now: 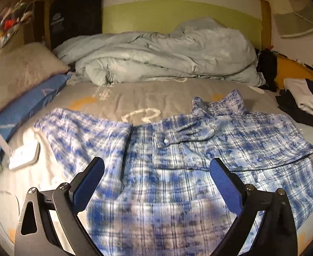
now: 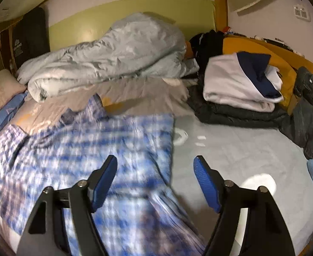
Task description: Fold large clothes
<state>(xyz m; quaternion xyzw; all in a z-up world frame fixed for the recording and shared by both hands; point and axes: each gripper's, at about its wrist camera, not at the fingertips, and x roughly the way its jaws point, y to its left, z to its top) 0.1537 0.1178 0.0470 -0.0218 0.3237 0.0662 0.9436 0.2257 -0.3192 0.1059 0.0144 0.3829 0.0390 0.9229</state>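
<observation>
A blue and white plaid shirt (image 1: 177,160) lies spread on the bed, collar toward the far side, one sleeve folded across its chest. It also shows in the right wrist view (image 2: 96,149), blurred. My left gripper (image 1: 156,168) is open and empty just above the shirt's lower middle. My right gripper (image 2: 156,166) is open and empty above the shirt's right edge, where the shirt meets the bare sheet.
A crumpled pale blue duvet (image 1: 160,55) lies at the back of the bed. Pillows (image 1: 18,74) and a white charger (image 1: 24,152) sit at the left. A stack of folded clothes (image 2: 241,89) and dark jeans (image 2: 307,115) lie at the right.
</observation>
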